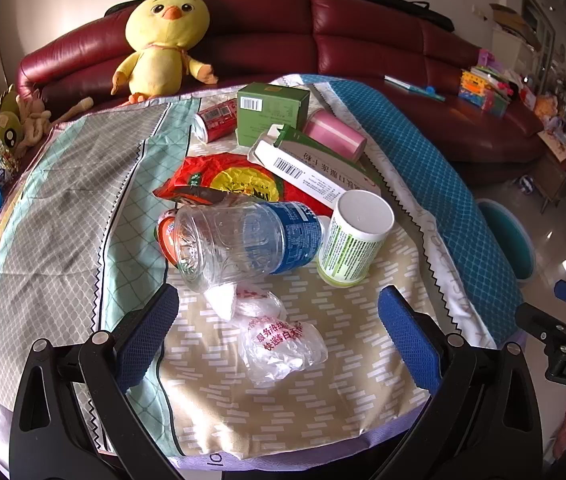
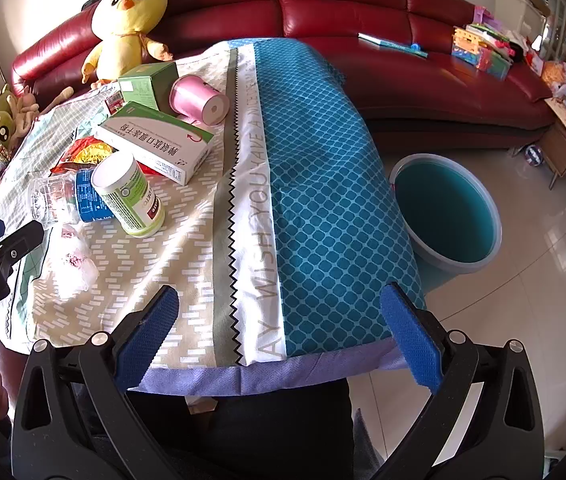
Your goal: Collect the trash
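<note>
Starting point: judging by the untouched heap, collection looks barely begun; nothing is in either claw and the bin holds no visible trash.
Left gripper [image 1: 279,320]: spread wide, its blue pads empty, poised low over the near edge of the table [image 1: 303,412].
Right gripper [image 2: 279,328]: equally wide apart and empty, hanging over the table's near right edge, pointed toward the teal strip of cloth.
Nearest trash: a crumpled plastic wrapper [image 1: 283,344] with red print lies between the left fingers, at 12 o'clock and just ahead of them.
Behind it: a clear water bottle [image 1: 243,240] on its side, its base touching the wrapper's far end; a white-lidded canister [image 1: 353,236] stands tilted at its 3 o'clock, touching the bottle.
Farther heap: red snack bag [image 1: 223,178], long white carton [image 1: 315,172], green box [image 1: 271,114], red can [image 1: 215,120] and pink roll [image 1: 335,134], all piled toward 12 o'clock.
Bin: a round teal bucket [image 2: 449,216] stands on the floor at the right gripper's 1 o'clock, off the table's right side.
Step in hand: likely lining up the left claw on the wrapper.
Next move calls for: easing forward and down so both pads straddle the film, then closing gently; the thin plastic may slip or drag the bottle.
</note>
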`<control>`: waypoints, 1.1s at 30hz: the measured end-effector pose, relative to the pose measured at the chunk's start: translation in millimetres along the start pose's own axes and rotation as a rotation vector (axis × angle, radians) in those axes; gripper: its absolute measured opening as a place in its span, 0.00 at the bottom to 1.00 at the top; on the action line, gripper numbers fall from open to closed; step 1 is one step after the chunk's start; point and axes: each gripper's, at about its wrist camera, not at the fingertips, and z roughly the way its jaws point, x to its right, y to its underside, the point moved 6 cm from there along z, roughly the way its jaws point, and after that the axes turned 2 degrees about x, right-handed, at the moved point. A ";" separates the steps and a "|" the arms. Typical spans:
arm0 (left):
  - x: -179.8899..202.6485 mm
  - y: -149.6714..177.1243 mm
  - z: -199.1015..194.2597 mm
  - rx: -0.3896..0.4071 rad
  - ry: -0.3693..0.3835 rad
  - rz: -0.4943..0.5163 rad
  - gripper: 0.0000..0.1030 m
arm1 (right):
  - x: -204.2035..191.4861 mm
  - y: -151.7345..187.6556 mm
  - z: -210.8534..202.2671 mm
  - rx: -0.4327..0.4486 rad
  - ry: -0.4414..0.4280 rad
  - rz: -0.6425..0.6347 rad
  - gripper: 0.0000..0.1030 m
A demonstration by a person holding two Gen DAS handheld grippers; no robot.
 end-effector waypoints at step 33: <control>-3.8 2.7 0.5 0.000 0.003 -0.001 0.97 | -2.7 4.0 6.3 -0.020 0.002 -0.008 0.94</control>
